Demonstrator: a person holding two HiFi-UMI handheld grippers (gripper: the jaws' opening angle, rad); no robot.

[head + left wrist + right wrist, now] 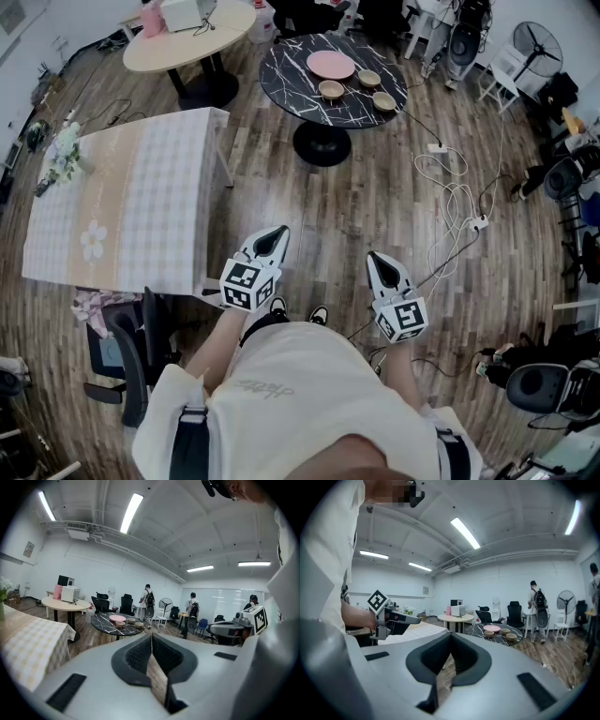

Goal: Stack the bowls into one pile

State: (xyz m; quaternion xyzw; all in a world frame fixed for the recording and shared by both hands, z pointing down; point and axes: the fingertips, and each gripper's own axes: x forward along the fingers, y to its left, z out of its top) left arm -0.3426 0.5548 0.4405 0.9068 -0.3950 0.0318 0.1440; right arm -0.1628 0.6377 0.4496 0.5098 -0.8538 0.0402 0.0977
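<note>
Standing well back from the round black counter (281,89), you hold the left tongs (277,232) and right tongs (374,257) pressed together, with nothing between them. 3 bowls (331,89) sit apart on it, unstacked, beside a pink plate (331,64).

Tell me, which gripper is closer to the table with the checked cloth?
Left. The left gripper hangs just beside the checked table; the right gripper is farther off, out over the floor.

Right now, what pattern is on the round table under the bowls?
The table is black with white marble-like veins; head view shows it best.
</note>
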